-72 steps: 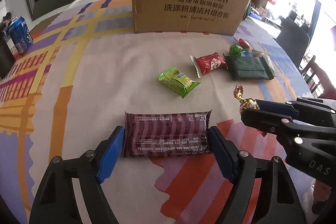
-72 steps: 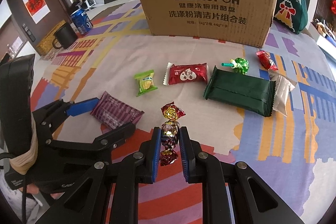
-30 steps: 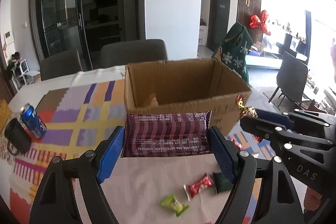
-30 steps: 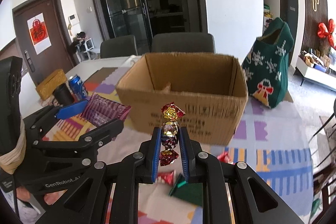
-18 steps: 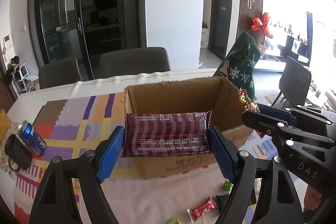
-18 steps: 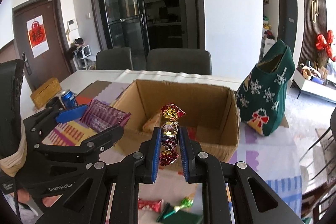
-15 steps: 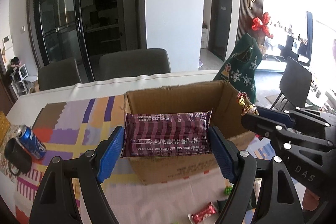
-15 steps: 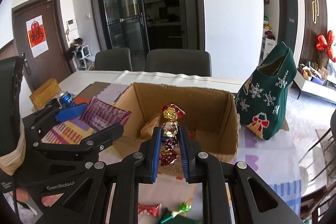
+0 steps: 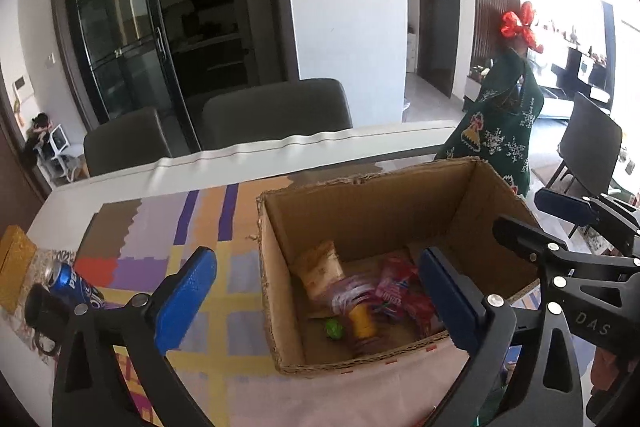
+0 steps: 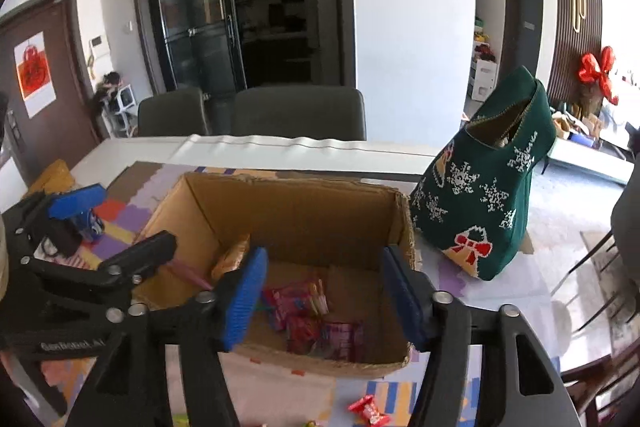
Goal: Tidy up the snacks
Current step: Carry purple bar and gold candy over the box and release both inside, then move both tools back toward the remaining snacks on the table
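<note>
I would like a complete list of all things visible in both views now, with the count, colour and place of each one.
cardboard box: one, brown, open, on the table centre.
snacks in box: several, mostly red and pink, one yellow, one green, on the box floor; exact count unclear.
beige packet: one, leaning in the box's left corner.
red candy: one, on the table in front of the box.
tablecloth: one, multicoloured blocks, over the table.
soda can: one, blue, far left of the table.
stocking bag: one, green with white snowflakes, right of the box.
chairs: two, grey, behind the table.
left hand-held gripper: one, black with blue pads, open, empty.
right hand-held gripper: one, same colours, open, empty.
</note>
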A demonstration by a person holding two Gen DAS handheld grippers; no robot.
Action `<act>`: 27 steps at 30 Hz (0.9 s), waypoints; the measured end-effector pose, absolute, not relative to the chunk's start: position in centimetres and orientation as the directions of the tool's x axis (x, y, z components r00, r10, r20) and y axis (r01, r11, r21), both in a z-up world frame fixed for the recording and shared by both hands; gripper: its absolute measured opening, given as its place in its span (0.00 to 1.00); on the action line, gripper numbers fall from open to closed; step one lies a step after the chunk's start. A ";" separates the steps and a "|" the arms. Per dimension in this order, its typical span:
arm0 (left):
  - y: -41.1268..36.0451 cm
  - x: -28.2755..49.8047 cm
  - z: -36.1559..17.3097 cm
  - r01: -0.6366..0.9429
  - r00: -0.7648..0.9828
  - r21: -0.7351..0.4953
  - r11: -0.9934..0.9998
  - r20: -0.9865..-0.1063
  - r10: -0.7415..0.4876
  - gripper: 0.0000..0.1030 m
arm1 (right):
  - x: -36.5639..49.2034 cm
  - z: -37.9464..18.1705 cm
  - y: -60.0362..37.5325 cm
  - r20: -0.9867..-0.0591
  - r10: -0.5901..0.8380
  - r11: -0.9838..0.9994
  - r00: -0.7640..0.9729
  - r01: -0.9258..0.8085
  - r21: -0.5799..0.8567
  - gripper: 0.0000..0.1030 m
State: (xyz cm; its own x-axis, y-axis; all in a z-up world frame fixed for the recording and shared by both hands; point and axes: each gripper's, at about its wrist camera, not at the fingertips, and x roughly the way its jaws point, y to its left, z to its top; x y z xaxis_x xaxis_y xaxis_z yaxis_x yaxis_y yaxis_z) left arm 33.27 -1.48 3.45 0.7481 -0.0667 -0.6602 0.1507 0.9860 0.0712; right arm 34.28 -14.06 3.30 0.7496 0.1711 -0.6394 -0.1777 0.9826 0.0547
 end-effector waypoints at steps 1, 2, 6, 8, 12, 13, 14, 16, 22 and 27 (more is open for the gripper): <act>-1.5 33.2 3.4 0.151 0.746 0.074 0.986 -0.663 -0.064 0.99 | 34.4 3.2 -14.2 -0.645 0.165 0.984 0.746 -0.173 0.052 0.60; -1.5 33.1 3.3 0.151 0.746 0.078 0.986 -0.663 -0.062 0.99 | 34.4 3.1 -14.2 -0.650 0.155 0.985 0.744 -0.166 0.045 0.60; -1.5 32.1 3.5 0.146 0.746 0.082 0.986 -0.664 -0.055 1.00 | 33.9 3.1 -14.1 -0.650 0.158 0.983 0.743 -0.179 0.035 0.60; -1.3 31.6 3.8 0.138 0.748 0.079 0.987 -0.661 -0.052 0.99 | 33.5 3.2 -14.1 -0.649 0.159 0.983 0.744 -0.182 0.032 0.60; -1.0 29.8 4.5 0.131 0.755 0.069 0.989 -0.654 -0.054 1.00 | 32.6 3.7 -14.3 -0.651 0.160 0.983 0.742 -0.177 0.040 0.60; -1.0 29.5 4.6 0.129 0.757 0.068 0.989 -0.652 -0.054 1.00 | 32.3 3.8 -14.3 -0.651 0.159 0.983 0.743 -0.177 0.038 0.60; -0.9 29.0 4.7 0.128 0.759 0.067 0.990 -0.649 -0.054 1.00 | 31.9 3.9 -14.3 -0.647 0.158 0.983 0.746 -0.179 0.034 0.60; -0.8 28.1 5.0 0.133 0.760 0.066 0.989 -0.647 -0.059 1.00 | 31.0 4.2 -14.2 -0.641 0.159 0.982 0.751 -0.186 0.026 0.60; -0.7 24.9 5.2 0.135 0.771 0.091 0.987 -0.636 -0.047 1.00 | 28.2 4.7 -13.7 -0.631 0.176 0.977 0.755 -0.212 0.019 0.60; -0.4 22.6 4.5 0.133 0.760 0.085 0.987 -0.648 -0.047 1.00 | 25.8 4.1 -13.1 -0.637 0.193 0.970 0.746 -0.242 0.011 0.60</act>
